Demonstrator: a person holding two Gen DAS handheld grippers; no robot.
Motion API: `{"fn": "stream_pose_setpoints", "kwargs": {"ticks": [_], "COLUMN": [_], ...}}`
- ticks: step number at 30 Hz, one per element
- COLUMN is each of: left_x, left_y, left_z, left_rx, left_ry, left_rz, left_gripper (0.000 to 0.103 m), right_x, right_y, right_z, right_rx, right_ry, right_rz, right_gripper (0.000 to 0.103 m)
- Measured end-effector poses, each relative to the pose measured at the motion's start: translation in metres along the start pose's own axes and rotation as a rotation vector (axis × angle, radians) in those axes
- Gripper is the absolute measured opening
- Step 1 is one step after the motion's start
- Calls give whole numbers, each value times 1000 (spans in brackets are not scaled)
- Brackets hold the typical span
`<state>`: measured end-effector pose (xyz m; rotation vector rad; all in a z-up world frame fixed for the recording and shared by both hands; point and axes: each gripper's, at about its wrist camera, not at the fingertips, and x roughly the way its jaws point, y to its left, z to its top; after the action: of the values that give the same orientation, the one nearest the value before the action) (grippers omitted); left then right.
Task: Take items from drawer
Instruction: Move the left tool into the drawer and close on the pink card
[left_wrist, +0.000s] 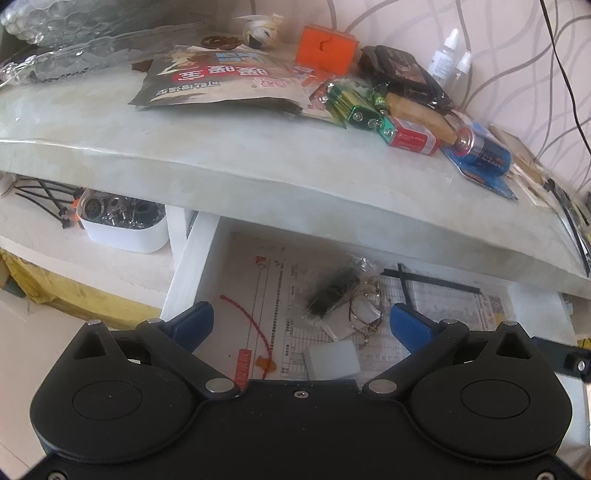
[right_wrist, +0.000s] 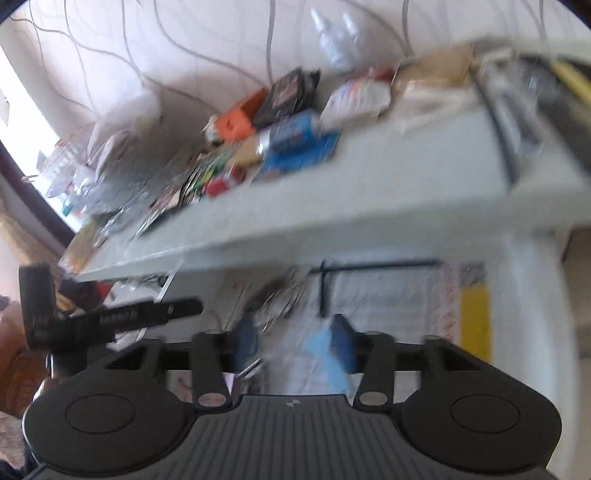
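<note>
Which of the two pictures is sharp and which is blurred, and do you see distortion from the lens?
Left wrist view: mostly sharp; the batteries on the tabletop and the small bag in the drawer are clear, though the table edge bows from the fisheye. Right wrist view: heavy motion blur; the tabletop clutter is smeared, and the right gripper fingers are soft, with dark corners.

We see the right wrist view smeared throughout: the items on the tabletop (right_wrist: 369, 192) are colour streaks we cannot name. The back of the drawer (left_wrist: 192, 266) is hidden under that top. The print on its paper lining (left_wrist: 295, 295) is too small for us to read.
</note>
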<state>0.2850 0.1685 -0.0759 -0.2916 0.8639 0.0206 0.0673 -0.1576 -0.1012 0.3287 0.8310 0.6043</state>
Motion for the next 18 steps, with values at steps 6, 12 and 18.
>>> {"fn": "stream_pose_setpoints", "kwargs": {"ticks": [6, 12, 18], "left_x": [13, 26, 39], "left_y": [-15, -46, -50], "left_z": [5, -17, -28], "left_rx": [117, 243, 173], "left_ry": [209, 392, 479], "left_rz": [-49, 137, 205], "left_gripper": [103, 103, 103], "right_x": [3, 14, 14], "right_y": [0, -13, -36], "right_z": [-2, 5, 8], "right_rx": [-38, 11, 119], "right_ry": [-16, 23, 6], "right_rz": [66, 16, 55], "right_gripper": [103, 103, 103]}}
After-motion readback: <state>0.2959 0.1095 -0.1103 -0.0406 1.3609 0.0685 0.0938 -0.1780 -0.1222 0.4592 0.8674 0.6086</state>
